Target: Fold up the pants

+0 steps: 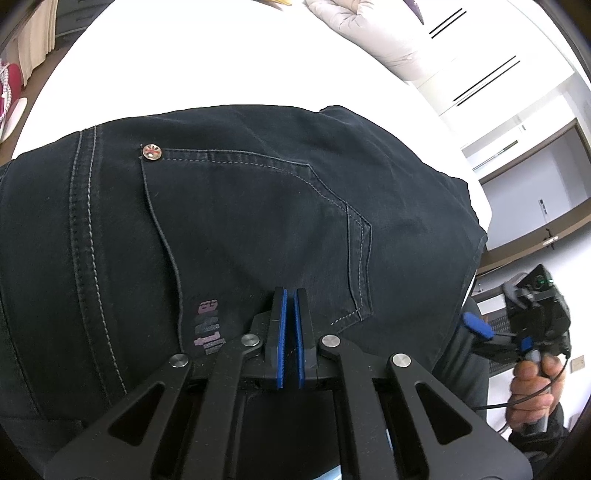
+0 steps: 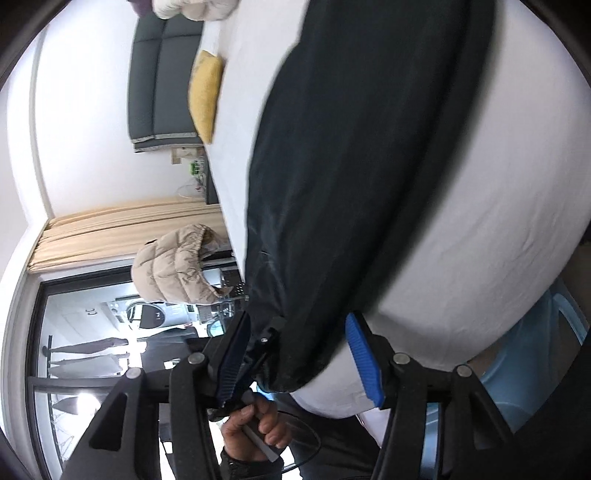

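Dark navy pants lie on a white bed, back pocket and a copper rivet facing up. My left gripper is at the pocket area with its blue pads nearly together; whether cloth is pinched between them does not show. My right gripper is open, its fingers on either side of the pants' near edge at the bed's edge. It also shows in the left wrist view, held by a hand at the right.
A pale puffer garment lies at the bed's far side. A yellow cushion and grey headboard are beyond. A beige jacket, curtains and a glass door stand off the bed. A light blue bin sits below.
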Tool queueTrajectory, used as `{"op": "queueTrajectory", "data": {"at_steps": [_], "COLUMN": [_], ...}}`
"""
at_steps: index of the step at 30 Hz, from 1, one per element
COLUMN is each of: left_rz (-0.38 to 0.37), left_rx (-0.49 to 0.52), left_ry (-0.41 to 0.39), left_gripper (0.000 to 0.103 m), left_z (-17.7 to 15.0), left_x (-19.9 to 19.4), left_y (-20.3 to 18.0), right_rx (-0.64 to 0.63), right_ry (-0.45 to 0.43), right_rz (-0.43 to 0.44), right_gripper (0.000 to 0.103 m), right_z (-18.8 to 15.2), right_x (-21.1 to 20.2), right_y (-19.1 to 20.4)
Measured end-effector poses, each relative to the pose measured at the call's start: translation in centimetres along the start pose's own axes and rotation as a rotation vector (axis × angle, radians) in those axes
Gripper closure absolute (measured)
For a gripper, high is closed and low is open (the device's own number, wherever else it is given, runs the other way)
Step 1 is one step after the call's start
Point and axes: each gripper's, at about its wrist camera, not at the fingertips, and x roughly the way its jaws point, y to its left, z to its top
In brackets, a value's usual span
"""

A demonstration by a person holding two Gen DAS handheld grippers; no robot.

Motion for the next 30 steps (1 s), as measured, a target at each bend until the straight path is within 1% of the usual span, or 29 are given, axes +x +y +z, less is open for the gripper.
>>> {"op": "queueTrajectory", "data": {"at_steps": [2,4,7,12,14,15,17,18,19,20,25,30], "left_rz": [0.004,0.007,0.01,0.01,0.013,0.015,0.02,0.024,0.029,0.034,0.074,0.061], "left_rx": [0.001,0.004,0.004,0.004,0.007,0.009,0.016,0.021,0.026,0.033,0.086,0.079], "left_ry": [0.0,0.0,0.001,-0.001,0.0,0.001,0.003,0.005,0.006,0.008,0.016,0.012], "left_gripper": [0.099,0.099,0.099,0.099,0.099,0.099,0.099,0.099,0.099,0.099,0.099,0.099], "left_z": [0.0,0.0,0.0,-0.1,-0.1,-0.1,-0.1,-0.1,-0.1,-0.1,-0.3,-0.5], "left_x": [0.1,0.2,0.2,0.3,0.4,0.4,0.5,0.5,0.5,0.6,0.6,0.6], "left_y": [-0.1,-0.2,-0.4,-0.5,-0.5,-0.6,-0.8,-1.0,-1.1,-1.3,-2.5,-2.5], "right_rx": [-0.019,-0.019,0.017,0.048,0.058,0.062,0.067,0.064,0.057,0.036,0.005,-0.007], "right_ry": [0.011,0.028,0.055,0.071,0.073,0.076,0.078,0.083,0.086,0.09,0.076,0.068], "right_rz": [0.02,0.015,-0.011,0.01,0.011,0.016,0.012,0.014,0.011,-0.011,-0.058,-0.053], "right_gripper": [0.045,0.045,0.045,0.046,0.053,0.055,0.067,0.071,0.084,0.096,0.099,0.1], "right_z": [0.0,0.0,0.1,0.4,0.7,0.8,0.9,0.9,0.9,0.9,0.3,-0.3], "right_x": [0.0,0.5,1.8,3.0,3.2,3.4,3.7,3.9,4.1,4.3,3.6,3.3], "right_y": [0.8,0.8,-0.2,-1.3,-1.6,-1.7,-1.9,-1.8,-1.7,-1.6,-2.0,-2.9]}}
